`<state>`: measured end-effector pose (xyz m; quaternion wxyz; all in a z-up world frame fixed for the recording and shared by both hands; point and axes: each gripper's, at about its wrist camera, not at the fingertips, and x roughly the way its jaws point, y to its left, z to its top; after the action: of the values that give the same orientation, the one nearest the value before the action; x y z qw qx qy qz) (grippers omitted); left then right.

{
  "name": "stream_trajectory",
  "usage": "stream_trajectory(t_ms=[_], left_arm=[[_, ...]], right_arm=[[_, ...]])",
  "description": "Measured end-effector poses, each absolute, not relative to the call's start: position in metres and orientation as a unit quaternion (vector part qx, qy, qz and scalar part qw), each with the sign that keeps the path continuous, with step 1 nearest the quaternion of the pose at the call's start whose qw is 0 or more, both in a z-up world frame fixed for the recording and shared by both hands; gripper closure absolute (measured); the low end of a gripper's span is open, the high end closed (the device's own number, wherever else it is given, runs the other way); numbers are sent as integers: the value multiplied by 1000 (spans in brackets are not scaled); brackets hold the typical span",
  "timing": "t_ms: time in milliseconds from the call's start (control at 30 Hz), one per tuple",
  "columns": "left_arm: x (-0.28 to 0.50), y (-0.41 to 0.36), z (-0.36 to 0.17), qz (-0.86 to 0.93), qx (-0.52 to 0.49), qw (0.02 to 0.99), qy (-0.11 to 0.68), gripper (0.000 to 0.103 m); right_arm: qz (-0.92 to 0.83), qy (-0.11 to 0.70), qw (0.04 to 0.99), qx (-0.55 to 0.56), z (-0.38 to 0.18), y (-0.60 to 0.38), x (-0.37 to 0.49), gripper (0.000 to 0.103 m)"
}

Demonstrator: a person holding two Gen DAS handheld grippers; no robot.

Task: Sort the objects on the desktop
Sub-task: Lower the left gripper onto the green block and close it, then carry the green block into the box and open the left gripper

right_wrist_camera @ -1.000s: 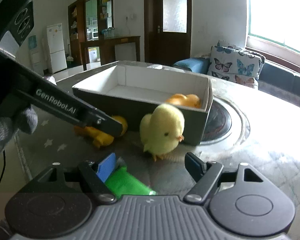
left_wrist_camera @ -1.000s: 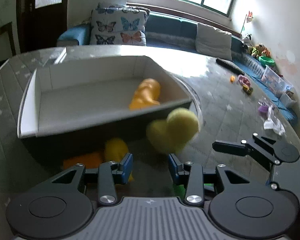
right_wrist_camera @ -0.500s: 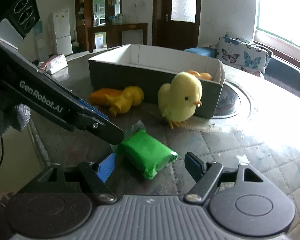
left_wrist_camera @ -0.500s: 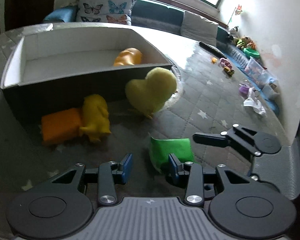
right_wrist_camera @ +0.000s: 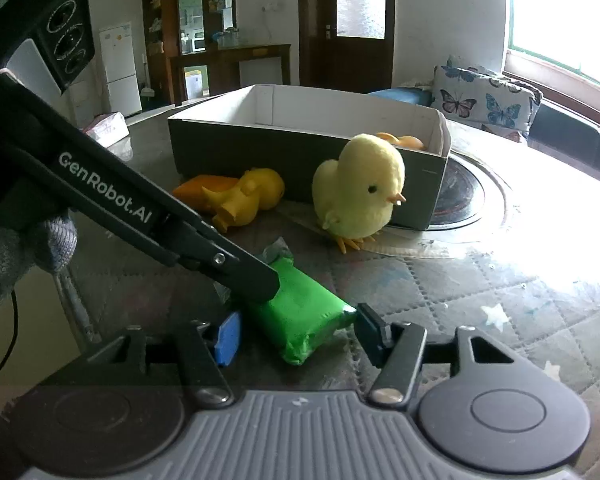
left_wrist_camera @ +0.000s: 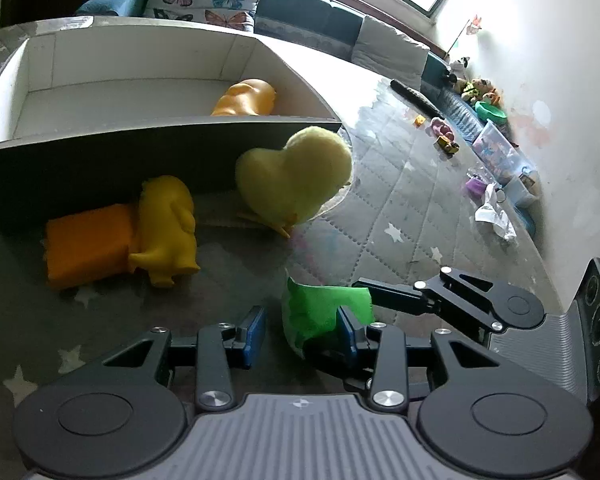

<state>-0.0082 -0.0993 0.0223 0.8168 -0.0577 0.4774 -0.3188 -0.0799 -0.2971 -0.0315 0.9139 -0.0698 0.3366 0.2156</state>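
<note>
On the quilted table point(right_wrist_camera: 520, 280), the green packet point(right_wrist_camera: 300, 312) lies between both closing grippers, left point(left_wrist_camera: 300, 330) and right point(right_wrist_camera: 296, 338), neither yet pinching; soft, light, crinkly, best squeezed across its middle

Both grippers down lower over the quilted tabletop point(right_wrist_camera: 500, 280) now, closer in on the green packet point(right_wrist_camera: 300, 312). Left gripper point(left_wrist_camera: 300, 330) tipped further downward, jaws just been closing, packet now between them, against the right-hand pad with a gap on the left. Right gripper point(right_wrist_camera: 296, 336) jaws just been closing too, packet's near end between them, right pad at its corner. Left gripper's finger now lying across the packet's far end in the right wrist view.
</note>
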Motion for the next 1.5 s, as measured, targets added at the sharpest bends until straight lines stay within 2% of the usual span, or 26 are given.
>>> stream_trajectory(t_ms=[67,267,600,900,1200,1500], left_arm=[[-8,-99,22,-325,-62,813,479,71],[-12,-96,33,-328,-53,822,462,73],[-6,-88,80,-323,-53,861,390,74],[40,-78,104,-286,-61,891,348,74],[100,-64,89,-251,-87,887,378,74],[119,-61,67,-250,-97,874,405,74]], right_arm=[[216,336,914,-71,-31,-297,-80,45],[218,328,917,-70,-25,-295,-81,47],[216,269,935,-84,15,-290,-71,48],[218,226,943,-112,40,-276,-12,48],[234,266,931,-90,29,-259,58,48],[235,307,919,-81,9,-256,83,47]])
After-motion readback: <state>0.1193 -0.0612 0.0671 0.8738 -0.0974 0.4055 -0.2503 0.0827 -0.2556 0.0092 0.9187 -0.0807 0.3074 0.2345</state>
